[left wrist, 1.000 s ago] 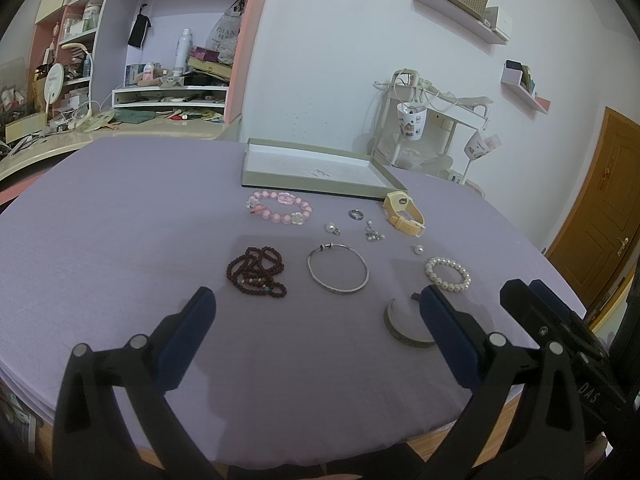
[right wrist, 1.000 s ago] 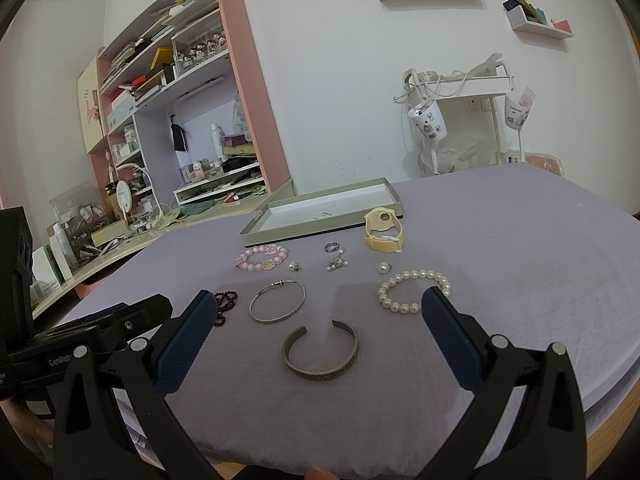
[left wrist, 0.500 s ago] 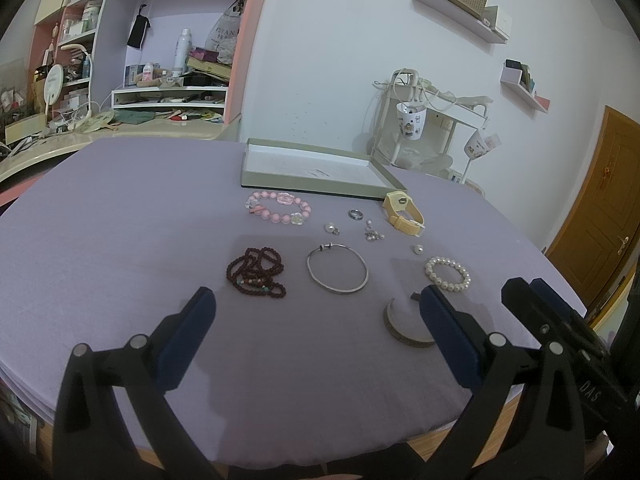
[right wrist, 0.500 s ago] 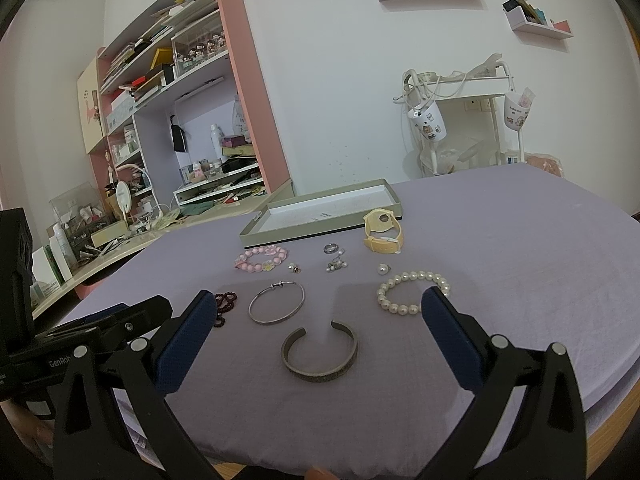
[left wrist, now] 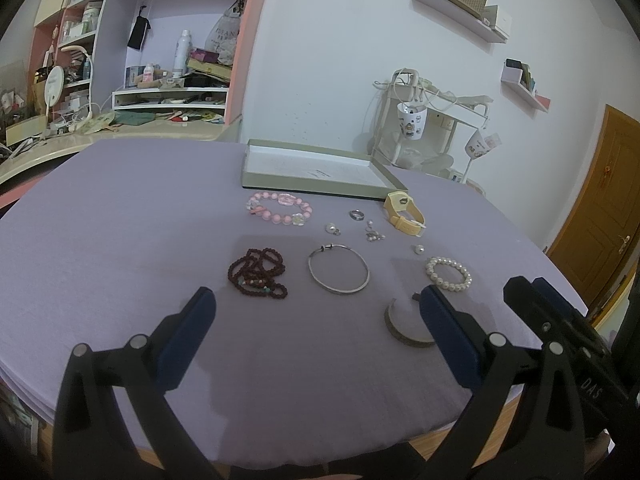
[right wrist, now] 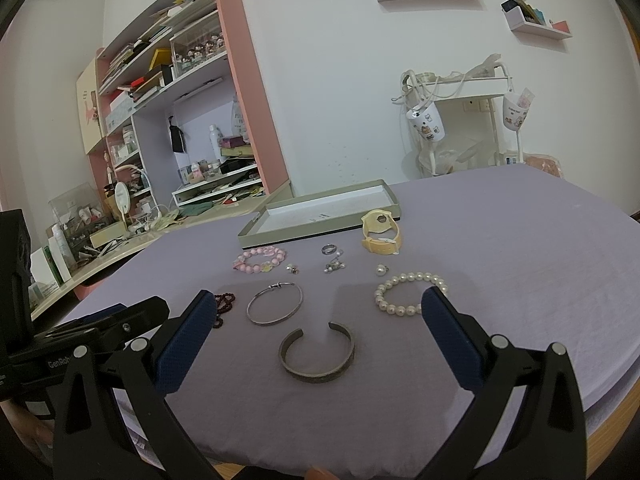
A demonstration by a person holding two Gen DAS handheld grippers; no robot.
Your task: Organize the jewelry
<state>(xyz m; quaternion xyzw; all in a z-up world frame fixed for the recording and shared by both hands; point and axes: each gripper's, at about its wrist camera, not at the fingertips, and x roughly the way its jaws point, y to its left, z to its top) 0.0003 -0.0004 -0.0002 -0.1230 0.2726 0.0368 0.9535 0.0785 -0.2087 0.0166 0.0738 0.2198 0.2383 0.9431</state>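
Observation:
Jewelry lies spread on the purple tablecloth in front of a shallow grey tray. I see a pink bead bracelet, a dark red bead string, a thin silver bangle, a wide metal cuff, a pearl bracelet, a yellow watch, a ring and small earrings. My left gripper and right gripper are both open above the near table edge, holding nothing.
A cluttered pink shelf unit and desk stand at the back left. A white rack with hanging cups is behind the table. A wooden door is at the right. The table's near edge is just below the grippers.

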